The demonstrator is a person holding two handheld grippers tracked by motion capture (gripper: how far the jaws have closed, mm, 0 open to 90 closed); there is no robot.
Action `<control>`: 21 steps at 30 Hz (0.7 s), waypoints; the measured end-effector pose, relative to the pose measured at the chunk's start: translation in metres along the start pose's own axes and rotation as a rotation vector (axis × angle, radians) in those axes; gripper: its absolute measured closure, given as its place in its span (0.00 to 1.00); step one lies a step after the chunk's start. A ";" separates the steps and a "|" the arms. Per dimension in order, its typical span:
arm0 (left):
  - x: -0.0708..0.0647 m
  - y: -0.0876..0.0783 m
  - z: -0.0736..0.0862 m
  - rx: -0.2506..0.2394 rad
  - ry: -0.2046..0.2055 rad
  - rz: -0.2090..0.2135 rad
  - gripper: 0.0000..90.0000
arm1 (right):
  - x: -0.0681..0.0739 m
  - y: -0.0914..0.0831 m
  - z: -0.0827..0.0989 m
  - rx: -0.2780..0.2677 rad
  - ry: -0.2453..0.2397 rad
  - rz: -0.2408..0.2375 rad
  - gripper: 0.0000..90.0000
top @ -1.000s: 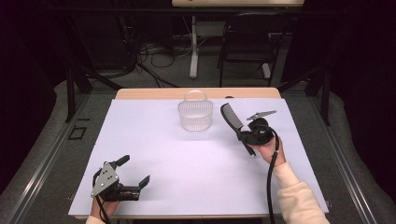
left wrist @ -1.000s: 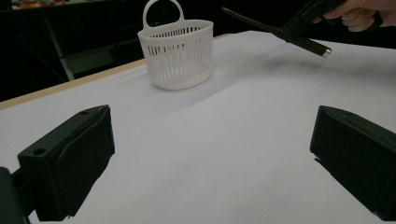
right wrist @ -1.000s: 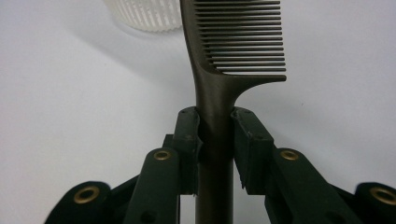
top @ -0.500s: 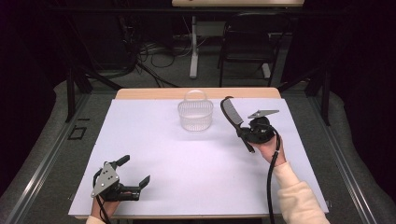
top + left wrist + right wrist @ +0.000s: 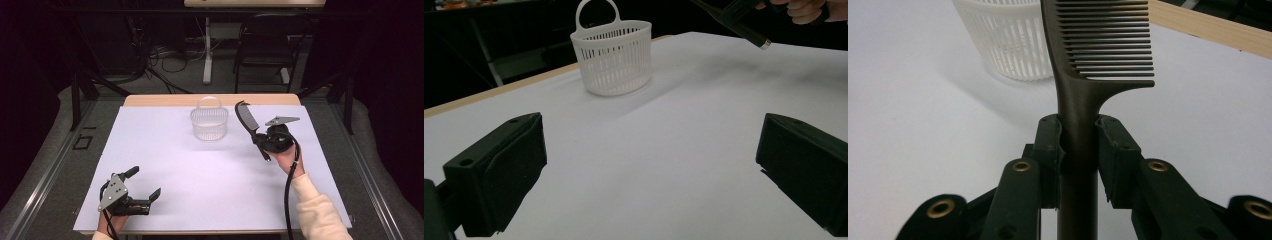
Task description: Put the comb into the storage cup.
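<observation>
A black comb [image 5: 248,120] [image 5: 1098,60] is clamped by its handle in my right gripper [image 5: 261,137] [image 5: 1079,142], held above the table just right of the basket, teeth end up and toward the basket. The white slatted basket [image 5: 209,122] [image 5: 613,57] [image 5: 1008,45] with a loop handle stands upright at the table's far middle. My left gripper [image 5: 145,187] [image 5: 649,165] rests near the front left edge with its jaws wide apart and nothing between them. The comb's handle tip [image 5: 756,39] shows at the top right of the left gripper view.
The white table sheet [image 5: 210,180] spans the table, with a wooden edge [image 5: 160,100] at the far side. Beyond it are a chair, cables and a dark floor. A cable [image 5: 289,195] trails from the right gripper along the sleeve.
The right gripper has crept a little toward the far side with the comb. The left gripper has stayed put.
</observation>
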State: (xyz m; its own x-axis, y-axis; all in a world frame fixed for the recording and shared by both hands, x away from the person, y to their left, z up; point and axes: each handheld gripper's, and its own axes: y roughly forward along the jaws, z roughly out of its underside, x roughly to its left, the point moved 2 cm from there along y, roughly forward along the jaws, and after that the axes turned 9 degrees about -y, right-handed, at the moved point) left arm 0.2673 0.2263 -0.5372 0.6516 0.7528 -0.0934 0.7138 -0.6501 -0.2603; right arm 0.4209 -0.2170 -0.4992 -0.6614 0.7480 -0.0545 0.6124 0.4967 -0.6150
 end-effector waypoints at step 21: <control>0.001 -0.001 0.000 -0.004 -0.003 -0.003 0.00 | 0.002 0.000 -0.012 -0.046 -0.015 0.007 0.81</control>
State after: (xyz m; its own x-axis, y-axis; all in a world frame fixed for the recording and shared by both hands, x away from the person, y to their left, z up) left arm 0.2674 0.2272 -0.5371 0.6486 0.7551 -0.0956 0.7167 -0.6482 -0.2572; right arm 0.4248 -0.2107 -0.4901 -0.6633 0.7450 -0.0709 0.6361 0.5114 -0.5778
